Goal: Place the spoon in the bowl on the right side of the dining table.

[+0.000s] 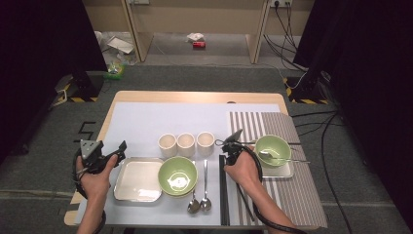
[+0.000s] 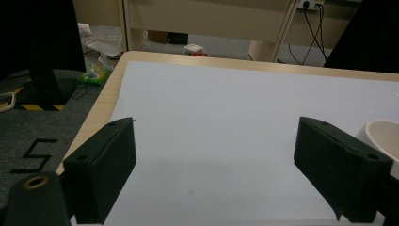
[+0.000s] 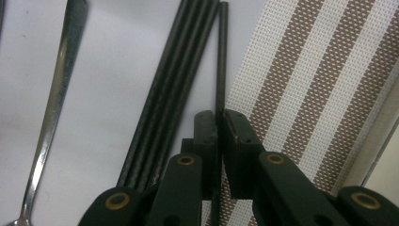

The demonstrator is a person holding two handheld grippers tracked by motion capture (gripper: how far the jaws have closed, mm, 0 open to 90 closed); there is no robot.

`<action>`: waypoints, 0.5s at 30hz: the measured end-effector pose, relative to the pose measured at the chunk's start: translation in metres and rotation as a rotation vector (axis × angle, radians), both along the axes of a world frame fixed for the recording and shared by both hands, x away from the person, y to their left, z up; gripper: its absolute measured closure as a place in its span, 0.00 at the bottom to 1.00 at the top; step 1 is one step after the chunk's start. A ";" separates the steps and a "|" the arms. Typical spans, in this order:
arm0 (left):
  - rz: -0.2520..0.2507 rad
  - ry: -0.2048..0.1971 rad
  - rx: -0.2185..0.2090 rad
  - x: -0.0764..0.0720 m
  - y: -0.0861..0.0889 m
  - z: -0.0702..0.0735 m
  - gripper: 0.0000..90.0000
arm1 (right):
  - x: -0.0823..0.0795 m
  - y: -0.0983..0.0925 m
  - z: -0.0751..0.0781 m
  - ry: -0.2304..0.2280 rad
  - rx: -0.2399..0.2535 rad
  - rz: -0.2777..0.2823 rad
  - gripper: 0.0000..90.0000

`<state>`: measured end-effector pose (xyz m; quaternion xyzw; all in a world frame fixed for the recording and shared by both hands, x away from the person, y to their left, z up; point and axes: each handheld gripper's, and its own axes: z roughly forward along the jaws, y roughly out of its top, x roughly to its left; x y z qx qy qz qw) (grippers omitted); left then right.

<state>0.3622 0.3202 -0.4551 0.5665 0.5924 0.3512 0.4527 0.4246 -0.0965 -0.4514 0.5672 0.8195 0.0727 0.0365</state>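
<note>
Beside the striped placemat, at its left edge, the right gripper has its jaws pressed together on a single black chopstick, pinching it partway along its length. That stick lies just apart from the remaining dark chopsticks, a tight bundle of what looks like three, though the exact count is hard to read. Left of the placemat, well apart from it, the left gripper hangs spread wide with nothing between its jaws, over the bare white sheet.

As a judgement, the work is laying a place setting on the placemat, and it looks roughly halfway. Already on the placemat: one tray carrying one green bowl with a spoon in it. The chopstick now gripped seems to be the next item bound for that setting, and its partner would follow.

Counted from the placemat leftward: the chopstick bundle, two spoons lying side by side, a second green bowl, and a second empty tray touching that bowl. Farther back, left of the placemat's far corner, three pale cups stand in a row.
</note>
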 end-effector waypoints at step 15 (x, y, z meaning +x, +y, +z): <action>-0.002 0.001 0.002 0.000 -0.001 0.000 0.14 | 0.011 -0.019 0.003 -0.012 0.017 -0.080 0.96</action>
